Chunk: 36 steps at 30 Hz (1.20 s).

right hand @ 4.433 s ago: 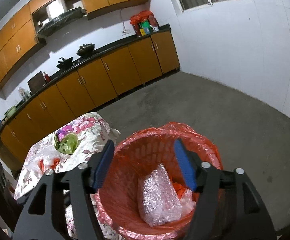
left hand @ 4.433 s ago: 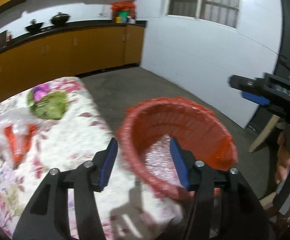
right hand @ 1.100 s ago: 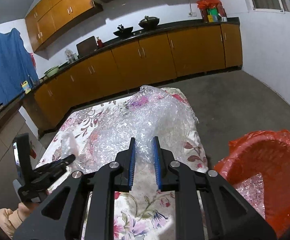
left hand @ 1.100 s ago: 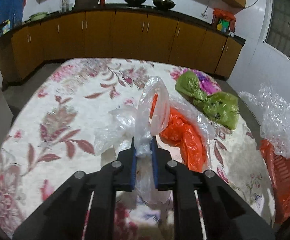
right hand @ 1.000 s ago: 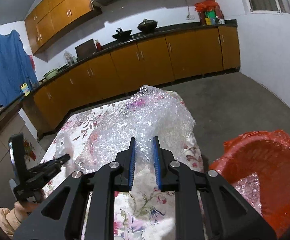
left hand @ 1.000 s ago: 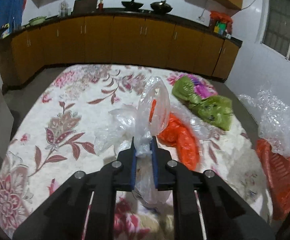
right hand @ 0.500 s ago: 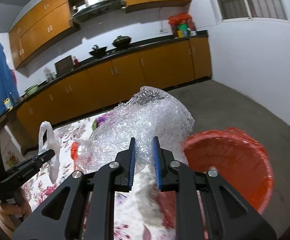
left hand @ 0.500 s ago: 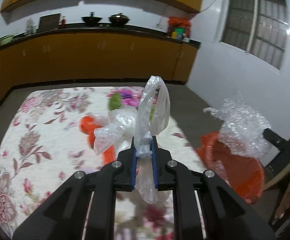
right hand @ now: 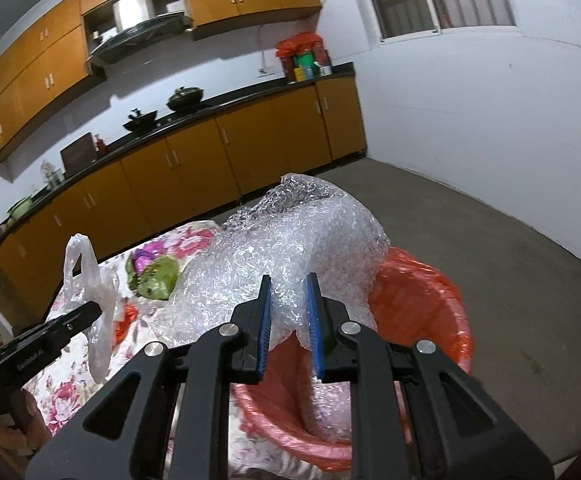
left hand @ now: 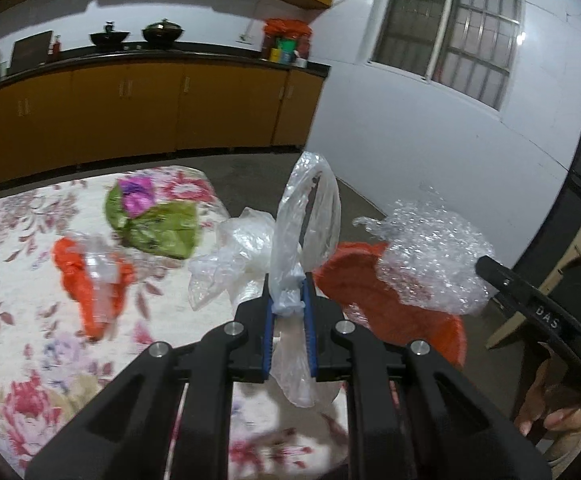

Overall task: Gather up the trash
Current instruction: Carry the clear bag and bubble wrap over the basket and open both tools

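My left gripper [left hand: 288, 300] is shut on a clear plastic bag [left hand: 306, 216] and holds it above the table's edge, near the red basket [left hand: 370, 296]. My right gripper [right hand: 288, 300] is shut on a sheet of bubble wrap [right hand: 290, 240] and holds it over the red basket [right hand: 422, 300], whose red liner bag has more bubble wrap inside. The bubble wrap also shows in the left wrist view [left hand: 430, 264]. An orange bag [left hand: 86, 276] and a green and purple bag [left hand: 150, 220] lie on the floral tablecloth [left hand: 18, 312].
The basket stands at the table's right end. Orange kitchen cabinets [right hand: 210, 160] with pots run along the back wall. A white wall [right hand: 470, 112] and bare concrete floor [right hand: 510, 280] lie to the right. A wooden piece [left hand: 570, 256] stands at far right.
Both grippers have swung right from over the table towards the red basket, carrying the plastic bag and the bubble wrap. The bubble wrap now hangs over the basket.
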Available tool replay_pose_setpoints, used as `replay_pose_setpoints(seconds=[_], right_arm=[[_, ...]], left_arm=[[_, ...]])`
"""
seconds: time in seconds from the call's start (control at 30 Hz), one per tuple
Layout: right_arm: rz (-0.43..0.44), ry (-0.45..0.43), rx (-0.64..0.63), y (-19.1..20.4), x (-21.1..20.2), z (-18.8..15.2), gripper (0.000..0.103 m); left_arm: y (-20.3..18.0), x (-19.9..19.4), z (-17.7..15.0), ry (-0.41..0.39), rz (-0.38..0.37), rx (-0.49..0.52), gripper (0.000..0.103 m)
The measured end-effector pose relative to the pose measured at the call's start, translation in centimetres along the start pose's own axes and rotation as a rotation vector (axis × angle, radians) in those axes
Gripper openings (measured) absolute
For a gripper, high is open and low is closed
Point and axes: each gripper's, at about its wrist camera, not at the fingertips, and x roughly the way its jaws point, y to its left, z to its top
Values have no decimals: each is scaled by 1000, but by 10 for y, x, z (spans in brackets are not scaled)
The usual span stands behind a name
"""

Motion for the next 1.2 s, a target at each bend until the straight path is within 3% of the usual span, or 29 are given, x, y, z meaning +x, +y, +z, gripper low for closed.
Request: replay_pose_setpoints(seconds=[0.73, 0.9, 1.07, 1.2], right_arm=[[-65, 43, 88, -41, 15, -2, 17], [-63, 62, 99, -48, 20, -3, 19], [-54, 81, 111, -54, 22, -7, 36], [-51, 86, 117, -56, 22, -7, 41]], left_arm=[[-65, 84, -15, 148, -165, 45, 15], [-67, 101, -22, 181, -176, 36, 29], [-62, 111, -30, 215, -168, 29, 39], [-53, 109, -34, 213, -133, 24, 44]])
